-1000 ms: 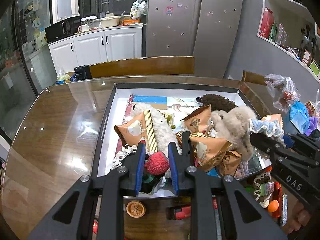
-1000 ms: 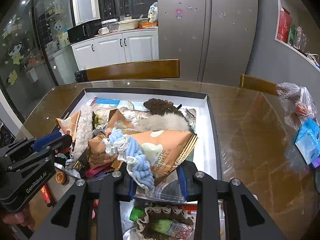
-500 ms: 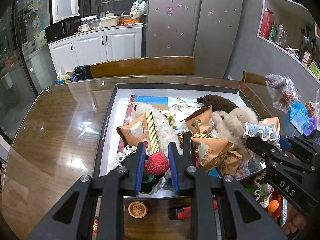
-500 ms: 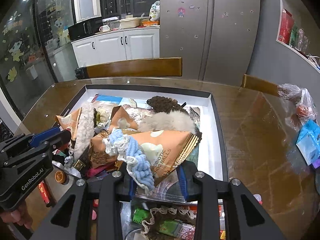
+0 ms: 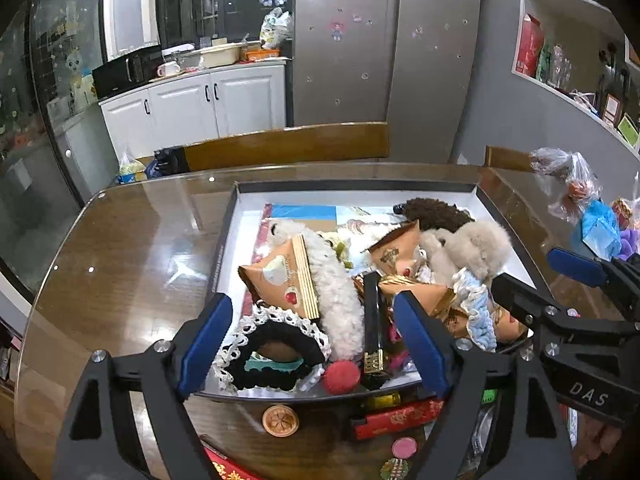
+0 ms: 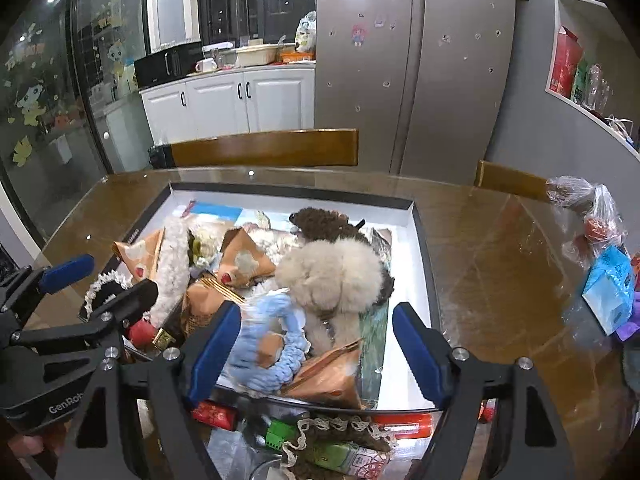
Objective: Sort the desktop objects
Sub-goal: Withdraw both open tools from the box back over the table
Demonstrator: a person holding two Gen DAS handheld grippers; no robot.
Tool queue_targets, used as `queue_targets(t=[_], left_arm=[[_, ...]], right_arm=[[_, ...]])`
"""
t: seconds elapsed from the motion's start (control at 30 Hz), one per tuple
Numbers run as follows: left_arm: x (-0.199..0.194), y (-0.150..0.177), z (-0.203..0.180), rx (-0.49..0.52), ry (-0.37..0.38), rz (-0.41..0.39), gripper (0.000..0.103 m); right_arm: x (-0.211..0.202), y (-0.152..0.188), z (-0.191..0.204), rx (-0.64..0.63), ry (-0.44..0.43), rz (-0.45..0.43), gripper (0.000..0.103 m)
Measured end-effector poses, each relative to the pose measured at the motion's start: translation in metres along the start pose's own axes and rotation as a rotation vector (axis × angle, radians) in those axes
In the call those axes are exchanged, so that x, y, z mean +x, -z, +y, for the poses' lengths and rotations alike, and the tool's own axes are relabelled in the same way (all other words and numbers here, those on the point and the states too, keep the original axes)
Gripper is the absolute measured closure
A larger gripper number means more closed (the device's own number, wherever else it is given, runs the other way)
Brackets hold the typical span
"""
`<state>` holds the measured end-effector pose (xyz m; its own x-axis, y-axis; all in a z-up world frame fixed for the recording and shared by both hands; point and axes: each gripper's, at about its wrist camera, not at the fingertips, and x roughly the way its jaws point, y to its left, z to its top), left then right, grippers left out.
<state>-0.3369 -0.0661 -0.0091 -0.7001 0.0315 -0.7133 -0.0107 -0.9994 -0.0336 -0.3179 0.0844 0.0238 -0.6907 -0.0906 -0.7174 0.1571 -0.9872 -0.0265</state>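
A: Kitchen setting, with white cabinets (image 5: 192, 108) at ten o'clock and a steel fridge (image 5: 384, 40) at twelve; nearer, a glass-topped wooden table (image 5: 120, 248) carries a shallow dark-rimmed box (image 5: 224, 256) heaped with small things.

B: What are the claws doing?

A: The left gripper (image 5: 312, 344) has its jaws opening, blue pads spread wide and pressing on nothing. Between them lie a black scrunchie with white lace trim (image 5: 276, 340) and a red pom-pom (image 5: 341, 376), both resting at the box's near edge, at six o'clock in the left view.

B: And the other?

A: The right gripper (image 6: 316, 344) is opening too. A light-blue knitted scrunchie (image 6: 276, 340) sits between its pads, blurred, on top of the snack packets (image 6: 332, 376) at the box's near side; no pad touches it.

B: Anything else in the pile?

A: A beige fluffy toy (image 6: 332, 276) at centre, a brown curly one (image 6: 324, 220) behind it at twelve o'clock. Outside the box, at six, a round orange token (image 5: 280, 420) and a red packet (image 5: 400, 416) lie on the table.
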Motion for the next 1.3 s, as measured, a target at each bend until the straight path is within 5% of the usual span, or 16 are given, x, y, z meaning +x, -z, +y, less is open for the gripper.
queue_targets(t=[0.73,1.3], left_arm=[[-0.054,0.017,0.004,-0.03,0.014,-0.033,0.017],[-0.164,0.06,-0.007,-0.026,-0.013,-0.097,0.017]], right_arm=[[-0.037,0.007,0.003,0.011,-0.011,-0.033,0.022],[-0.132,0.038,0.01,0.013,-0.014,-0.107,0.022]])
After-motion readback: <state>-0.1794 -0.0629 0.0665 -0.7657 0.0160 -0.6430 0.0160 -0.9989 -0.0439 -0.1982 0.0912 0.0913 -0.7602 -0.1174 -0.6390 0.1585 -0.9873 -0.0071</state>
